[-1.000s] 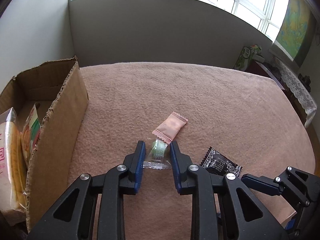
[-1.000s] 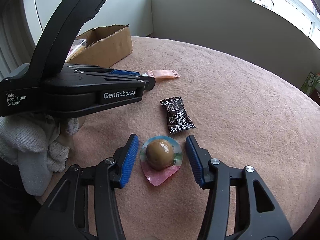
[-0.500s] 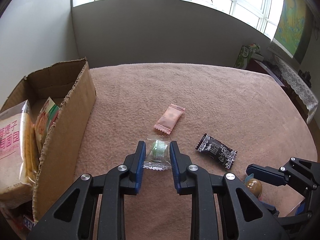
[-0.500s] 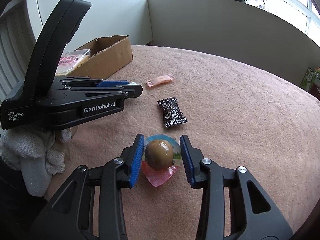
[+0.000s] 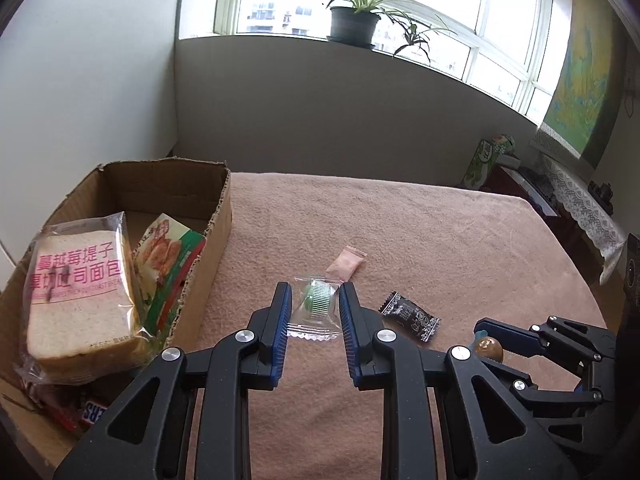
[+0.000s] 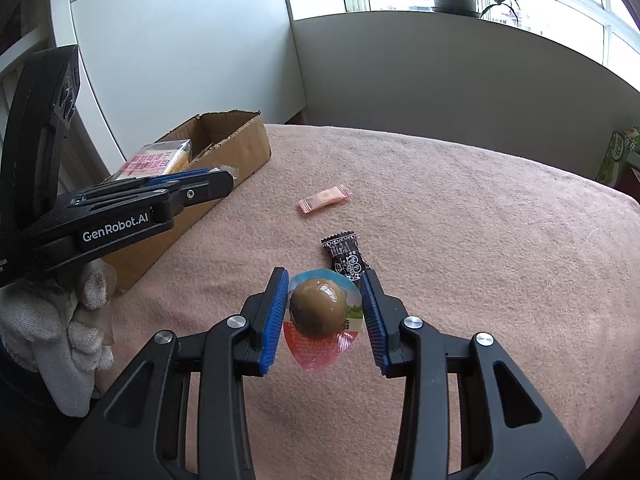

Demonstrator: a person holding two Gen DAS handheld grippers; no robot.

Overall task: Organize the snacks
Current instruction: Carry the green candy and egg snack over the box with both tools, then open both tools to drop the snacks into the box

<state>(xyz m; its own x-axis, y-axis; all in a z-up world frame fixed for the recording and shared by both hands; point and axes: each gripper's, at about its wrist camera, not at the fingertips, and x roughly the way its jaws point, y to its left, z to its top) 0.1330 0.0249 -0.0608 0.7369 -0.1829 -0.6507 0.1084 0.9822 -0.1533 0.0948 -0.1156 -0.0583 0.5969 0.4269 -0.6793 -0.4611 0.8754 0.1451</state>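
- The left claw points forward and slants downward, its blue-padded jaws pressed against the sides of a clear candy wrapper, holding it above the surface.
- The right claw slants downward too; its jaws have just been closing and now clamp a packaged brown egg.
- A white-gloved hand grips the left claw's handle.

Right gripper — clamped egg pack

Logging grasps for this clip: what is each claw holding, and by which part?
Left claw: clear-wrapped green candy, pinched across the wrapper's sides. Right claw: packaged brown egg, clamped across its round middle.
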